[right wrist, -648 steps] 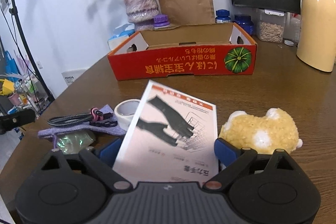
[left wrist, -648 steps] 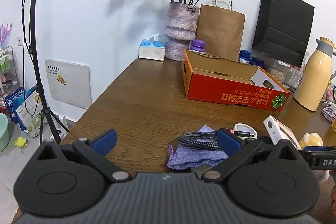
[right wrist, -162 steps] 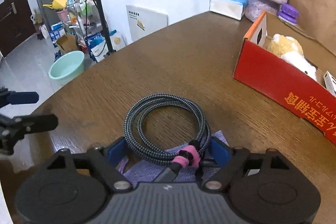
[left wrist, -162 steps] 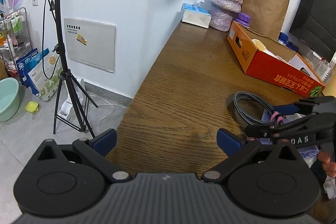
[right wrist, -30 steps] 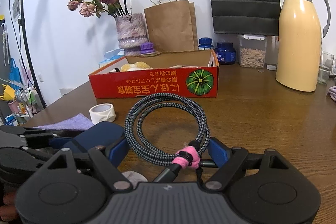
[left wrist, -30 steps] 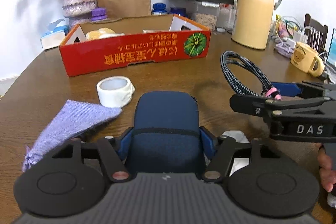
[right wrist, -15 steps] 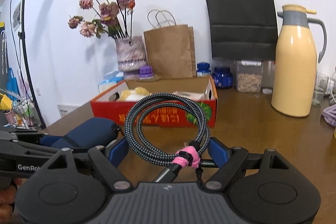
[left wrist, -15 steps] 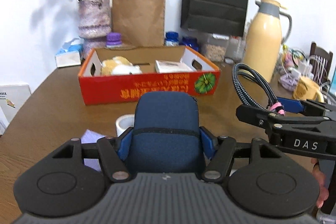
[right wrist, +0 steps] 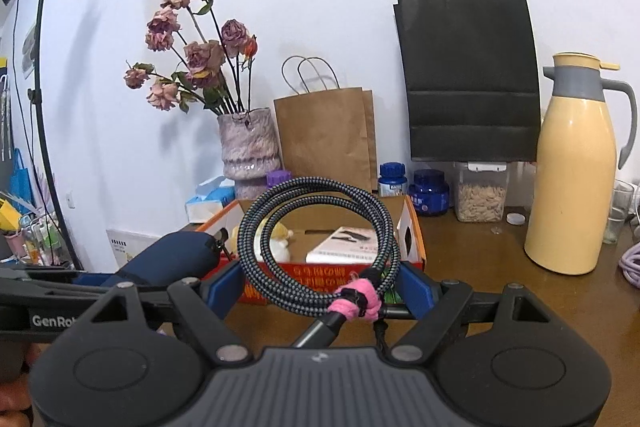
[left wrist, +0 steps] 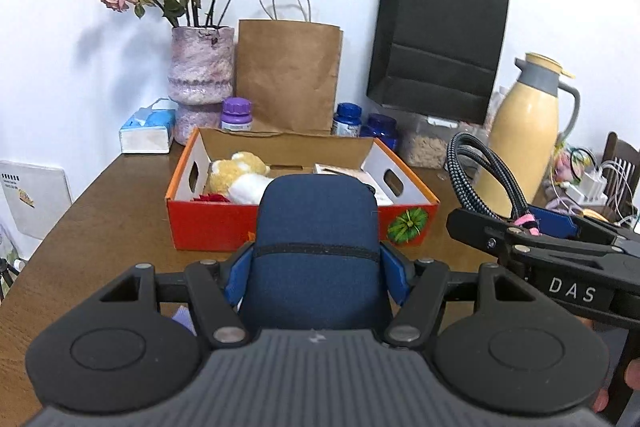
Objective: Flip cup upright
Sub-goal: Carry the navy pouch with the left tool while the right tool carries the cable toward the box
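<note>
Left wrist view: our left tool gripped navy zippered pouch between blue pads, held above wooden worktop. Red cardboard box ahead held plush toy. Right tool at right edge, braided cable coil in it. Yellow cup's rim barely showed behind that tool; orientation unclear.

Right wrist view: our right tool clamped on coil near pink tie. Pouch at left. Cream thermos stood right. No cup seen here.
</note>
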The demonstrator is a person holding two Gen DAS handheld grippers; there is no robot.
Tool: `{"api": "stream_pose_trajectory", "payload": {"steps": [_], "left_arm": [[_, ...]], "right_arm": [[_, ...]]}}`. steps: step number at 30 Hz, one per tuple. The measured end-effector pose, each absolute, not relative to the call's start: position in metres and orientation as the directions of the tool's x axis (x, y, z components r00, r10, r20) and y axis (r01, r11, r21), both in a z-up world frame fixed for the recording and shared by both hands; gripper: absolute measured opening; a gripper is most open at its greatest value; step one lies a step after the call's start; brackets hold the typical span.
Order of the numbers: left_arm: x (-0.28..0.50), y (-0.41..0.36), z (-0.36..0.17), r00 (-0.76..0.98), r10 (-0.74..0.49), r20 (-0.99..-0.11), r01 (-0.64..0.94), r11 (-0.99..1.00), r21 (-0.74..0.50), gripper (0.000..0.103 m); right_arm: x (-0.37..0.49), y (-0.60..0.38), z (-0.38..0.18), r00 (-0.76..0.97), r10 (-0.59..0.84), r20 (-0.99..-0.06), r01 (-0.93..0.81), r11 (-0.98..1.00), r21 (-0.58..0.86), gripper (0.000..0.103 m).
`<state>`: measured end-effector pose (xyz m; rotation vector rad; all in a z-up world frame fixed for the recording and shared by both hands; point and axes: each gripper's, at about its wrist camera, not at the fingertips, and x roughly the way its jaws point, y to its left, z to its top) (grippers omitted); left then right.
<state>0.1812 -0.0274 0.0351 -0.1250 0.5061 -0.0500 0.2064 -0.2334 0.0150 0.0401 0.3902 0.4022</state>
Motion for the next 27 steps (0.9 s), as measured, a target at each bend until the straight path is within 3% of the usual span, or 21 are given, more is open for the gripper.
{"api": "stream_pose_trajectory", "payload": {"steps": [27], "left_arm": [[0.281, -0.010, 0.063, 0.891, 0.014, -0.453, -0.127, 0.967, -0.221, 0.066]], "right_arm": [[0.303, -0.207, 0.037, 0.860, 0.371, -0.349, -0.342, 0.929, 0.145, 0.082]]}}
